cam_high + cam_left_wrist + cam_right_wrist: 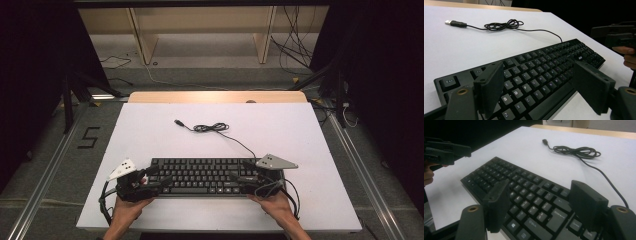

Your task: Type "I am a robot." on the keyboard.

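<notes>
Both hands low at the table's near edge. Left gripper (pixel 159 180) and right gripper (pixel 240 176) angle inward over opposite ends of the black plastic keyboard (pixel 205 176). Jaws apart on each, gripping nothing.

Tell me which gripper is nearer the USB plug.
Left, narrowly. The USB plug lies left of the table's middle, beyond the keyboard. The left gripper is at the keyboard's left end; the right gripper is at its right end, farther across.

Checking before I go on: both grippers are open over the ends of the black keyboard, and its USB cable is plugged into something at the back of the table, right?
Not quite. The USB plug lies loose on the white table, as the left gripper view shows. Left gripper and right gripper are open over the keyboard.
</notes>
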Demonstrator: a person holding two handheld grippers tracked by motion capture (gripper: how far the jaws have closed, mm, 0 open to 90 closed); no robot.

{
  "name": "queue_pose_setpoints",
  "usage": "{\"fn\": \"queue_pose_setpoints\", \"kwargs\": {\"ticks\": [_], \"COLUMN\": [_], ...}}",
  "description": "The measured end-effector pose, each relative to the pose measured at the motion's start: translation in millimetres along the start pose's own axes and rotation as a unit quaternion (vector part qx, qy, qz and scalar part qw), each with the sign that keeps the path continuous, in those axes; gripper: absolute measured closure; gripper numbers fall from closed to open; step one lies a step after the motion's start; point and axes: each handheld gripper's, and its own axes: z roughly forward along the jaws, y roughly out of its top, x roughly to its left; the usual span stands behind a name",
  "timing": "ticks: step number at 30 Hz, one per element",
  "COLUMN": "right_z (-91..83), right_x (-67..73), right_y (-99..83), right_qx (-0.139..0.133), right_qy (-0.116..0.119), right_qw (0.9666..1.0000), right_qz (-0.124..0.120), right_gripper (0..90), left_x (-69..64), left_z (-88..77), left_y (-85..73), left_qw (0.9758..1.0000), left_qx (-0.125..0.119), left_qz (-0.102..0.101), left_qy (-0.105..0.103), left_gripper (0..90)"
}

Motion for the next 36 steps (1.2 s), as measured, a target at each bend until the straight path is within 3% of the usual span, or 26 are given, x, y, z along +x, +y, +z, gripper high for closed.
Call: {"fn": "queue_pose_setpoints", "kwargs": {"ticks": [26, 31, 36], "right_z": [38.0, 47.4, 61.4], "right_x": [7.9, 9.1, 13.4], "right_y": [14.3, 15.5, 17.3], "right_qx": [0.031, 0.043, 0.060], "right_qy": [0.015, 0.015, 0.020], "right_qw": [0.9994, 0.9989, 0.9978], "right_qz": [-0.011, -0.012, -0.017], "right_gripper": [37.8, 42.7, 51.8], "left_x": [2.1, 3.9, 8.5], "left_z": [-1.5, -2.1, -3.4], "left_y": [1.0, 1.1, 0.5], "left_qw": [1.0000, 0.9998, 0.9989], "left_qx": [0.004, 0.008, 0.023], "left_qz": [-0.004, -0.009, -0.014], "left_qy": [0.008, 0.017, 0.037], "left_gripper": [25.2, 25.8, 32.2]}}
